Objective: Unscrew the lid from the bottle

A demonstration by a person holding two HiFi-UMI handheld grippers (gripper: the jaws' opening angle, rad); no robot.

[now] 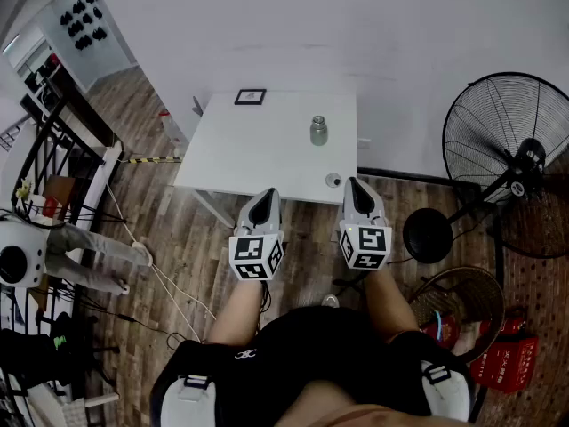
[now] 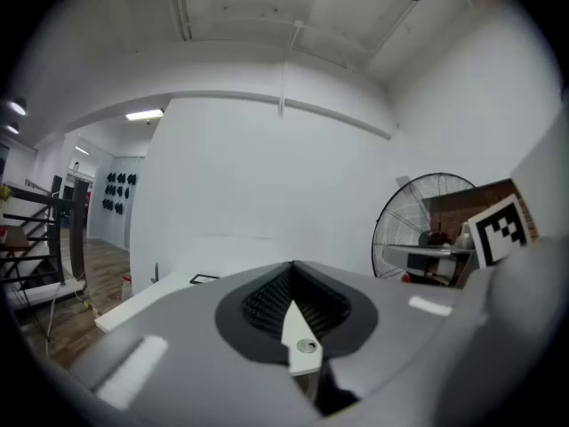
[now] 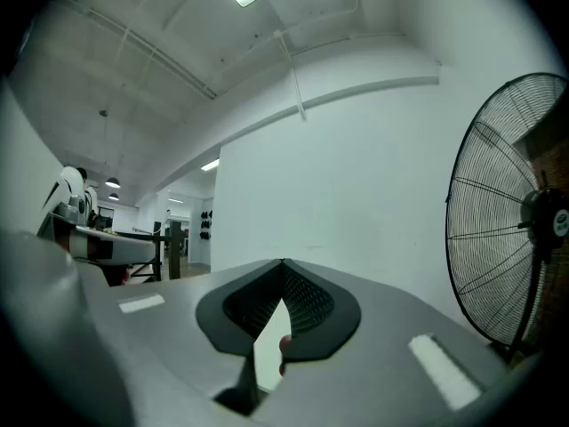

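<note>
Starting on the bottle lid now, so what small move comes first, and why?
Probably open both tools: the left tool and right tool are shut and empty near the table's front edge, while the bottle stands untouched farther back.

We record a small grey metal bottle (image 1: 318,133) standing upright mid-right on the white table (image 1: 258,149), lid (image 1: 318,120) on.

Head view overhead, far; gripper views level, sharing fan (image 3: 507,203).
</note>
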